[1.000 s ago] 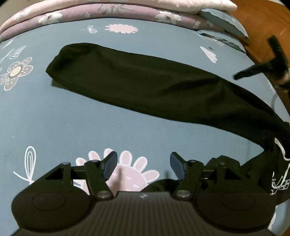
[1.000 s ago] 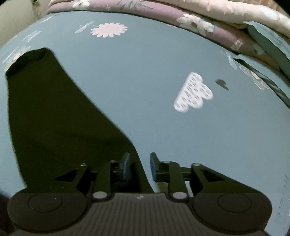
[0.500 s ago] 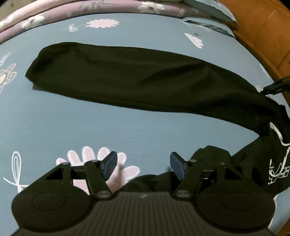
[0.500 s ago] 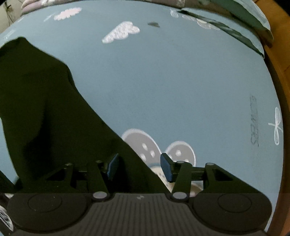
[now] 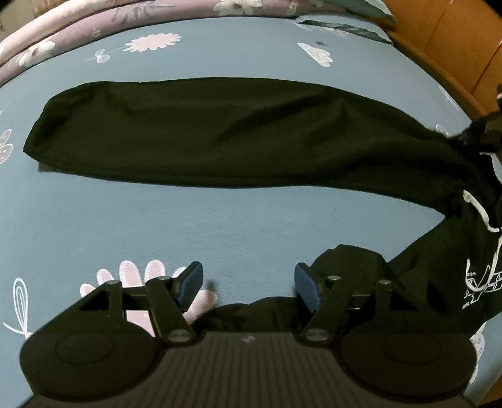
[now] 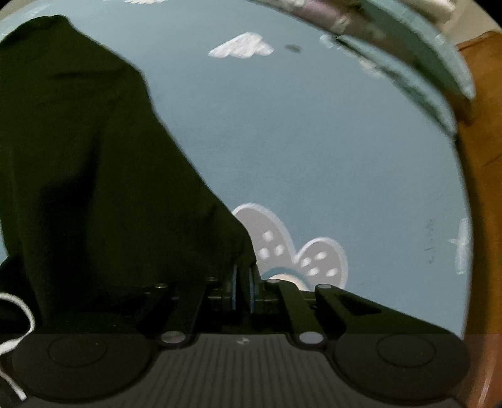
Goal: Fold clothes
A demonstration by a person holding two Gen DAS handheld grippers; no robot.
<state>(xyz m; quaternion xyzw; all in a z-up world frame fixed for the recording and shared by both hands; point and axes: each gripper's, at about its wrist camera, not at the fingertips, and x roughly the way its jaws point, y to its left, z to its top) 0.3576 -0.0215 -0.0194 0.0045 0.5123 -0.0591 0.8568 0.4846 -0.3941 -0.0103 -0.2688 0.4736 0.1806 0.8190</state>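
A pair of black trousers (image 5: 238, 135) is spread on a bed (image 5: 219, 232) covered by a blue sheet printed with flowers and clouds — one leg is stretched flat across the middle of the left wrist view, from about 9 o'clock to 3 o'clock, while the other part is bunched at 5 o'clock, where white printing and a white drawstring (image 5: 480, 213) are seen. The left tool (image 5: 248, 284) is held released above the sheet, its blue-padded fingers well apart, with a fold of black cloth just below them. The right tool (image 6: 243, 284) is clenched on the edge of the trousers — the cloth is seen rising from its pinched fingers toward 10 o'clock. Folded floral bedding (image 5: 94, 28) is piled at 12 o'clock.
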